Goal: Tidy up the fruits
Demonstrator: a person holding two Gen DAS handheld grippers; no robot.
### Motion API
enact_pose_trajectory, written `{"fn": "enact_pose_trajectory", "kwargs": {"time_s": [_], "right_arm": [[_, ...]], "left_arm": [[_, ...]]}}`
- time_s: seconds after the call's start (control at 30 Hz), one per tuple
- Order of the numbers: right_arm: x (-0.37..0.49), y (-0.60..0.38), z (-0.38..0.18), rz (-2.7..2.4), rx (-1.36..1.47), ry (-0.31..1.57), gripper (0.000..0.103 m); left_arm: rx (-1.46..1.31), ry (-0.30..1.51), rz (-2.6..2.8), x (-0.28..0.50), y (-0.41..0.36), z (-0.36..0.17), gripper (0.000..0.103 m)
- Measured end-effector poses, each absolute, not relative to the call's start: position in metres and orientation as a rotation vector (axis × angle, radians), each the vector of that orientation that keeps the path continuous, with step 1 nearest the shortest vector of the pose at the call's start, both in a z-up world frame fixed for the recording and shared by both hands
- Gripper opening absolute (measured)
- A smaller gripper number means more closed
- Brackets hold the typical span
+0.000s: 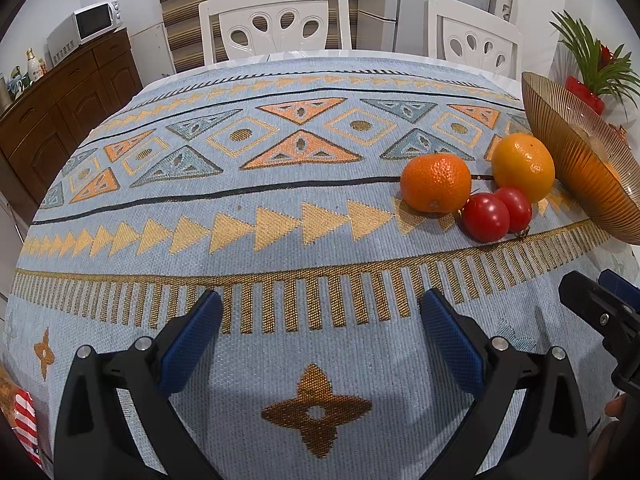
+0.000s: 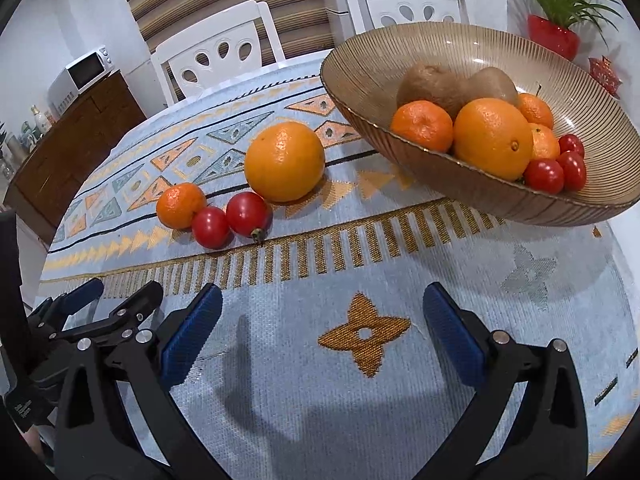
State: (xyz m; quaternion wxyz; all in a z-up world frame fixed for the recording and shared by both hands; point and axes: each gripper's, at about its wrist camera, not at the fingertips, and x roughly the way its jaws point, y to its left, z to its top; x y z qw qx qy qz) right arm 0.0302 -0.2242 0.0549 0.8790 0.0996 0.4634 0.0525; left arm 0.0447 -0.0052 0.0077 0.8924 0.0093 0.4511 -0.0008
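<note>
Amber ribbed glass forms the fruit bowl [image 2: 500, 196] standing at the right of your counter [image 2: 360, 400], on a pale blue woven tablecloth [image 1: 320, 240] patterned with orange and gold triangles. Inside the bowl you have a large orange [image 2: 493, 138] at the front, a mandarin [image 2: 422, 125] to its left, two more mandarins [image 2: 536, 109] behind and to its right, two kiwis [image 2: 432, 84] at the back, and three cherry tomatoes [image 2: 544, 175] against the right of the orange.

Four fruits lie loose on the cloth just left of the bowl. A second orange [image 2: 285, 161] sits nearest the bowl, close to its rim. Two red cherry tomatoes [image 2: 247, 213] lie in front of it, touching each other, and a loose mandarin [image 2: 181, 205] rests at the far left, against the left tomato.

Your left gripper [image 1: 320, 316] hovers low over the bare cloth, well short of the loose fruits, which lie ahead and to its right. Its jaws stand wide apart with nothing between them. Your right gripper [image 2: 322, 312] is just beside it, over the cloth in front of the bowl; its jaws are likewise spread wide and hold nothing. Each gripper shows at the edge of the other's view.

Behind the counter stand two white chairs [image 1: 276, 20], a wooden sideboard [image 1: 60, 96] carrying a microwave [image 1: 86, 24], and a green plant in a red pot [image 2: 554, 38].
</note>
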Motion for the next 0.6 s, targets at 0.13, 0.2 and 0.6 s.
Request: {"fn": "enact_pose_trajectory", "kwargs": {"time_s": [0.13, 0.2, 0.6], "right_arm": [[0.031, -0.2266, 0.0546, 0.118, 0.222, 0.969, 0.1], [0.0317, -0.2275, 0.0544, 0.121, 0.23, 0.97, 0.1], [0.0328, -0.2264, 0.0529, 0.127, 0.23, 0.975, 0.1]], "left_arm": [[0.019, 0.936, -0.001, 0.0447, -0.0053, 0.0078, 0.098], [0.019, 0.936, -0.002, 0.0447, -0.0052, 0.0077, 0.098], [0.019, 0.936, -0.001, 0.0449, -0.0054, 0.0077, 0.098]]}}
